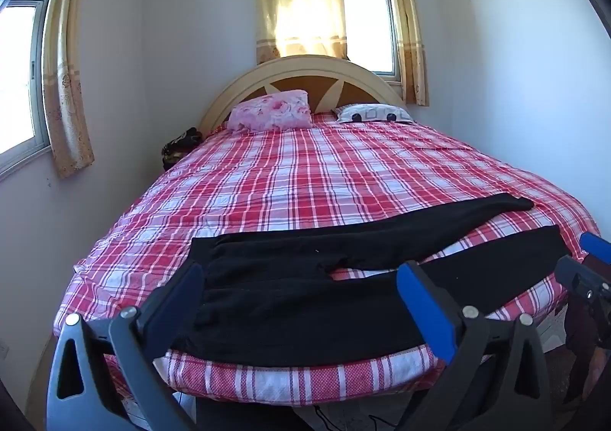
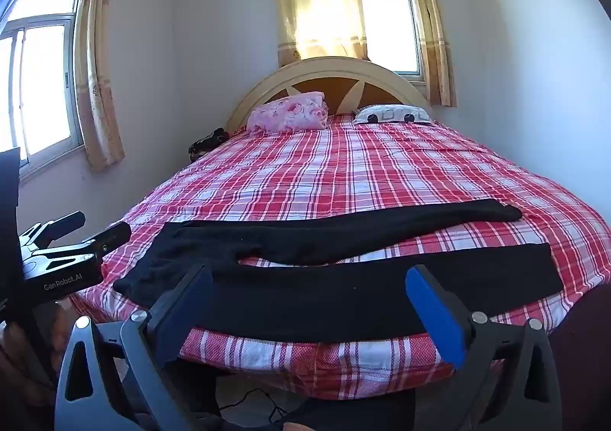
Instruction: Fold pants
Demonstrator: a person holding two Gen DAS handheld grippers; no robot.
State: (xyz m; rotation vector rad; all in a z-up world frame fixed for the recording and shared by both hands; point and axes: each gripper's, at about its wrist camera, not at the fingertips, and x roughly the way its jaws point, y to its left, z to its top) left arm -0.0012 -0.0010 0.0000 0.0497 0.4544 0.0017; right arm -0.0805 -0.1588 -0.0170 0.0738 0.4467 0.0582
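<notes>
Black pants (image 1: 313, 278) lie flat across the near end of the bed, waist at the left, both legs spread apart and running to the right. They show in the right wrist view too (image 2: 324, 274). My left gripper (image 1: 301, 278) is open and empty, held in front of the bed's near edge over the waist area. My right gripper (image 2: 309, 282) is open and empty, held in front of the near leg. The left gripper also shows at the left of the right wrist view (image 2: 95, 228), and the right gripper shows at the right edge of the left wrist view (image 1: 588, 259).
The bed (image 1: 305, 179) has a red and white plaid sheet, a pink pillow (image 1: 273, 110) and a white patterned pillow (image 1: 376, 113) by the curved headboard (image 1: 305, 68). Walls close in on both sides. Curtained windows stand behind and left. Dark cables lie on the floor (image 2: 263, 404).
</notes>
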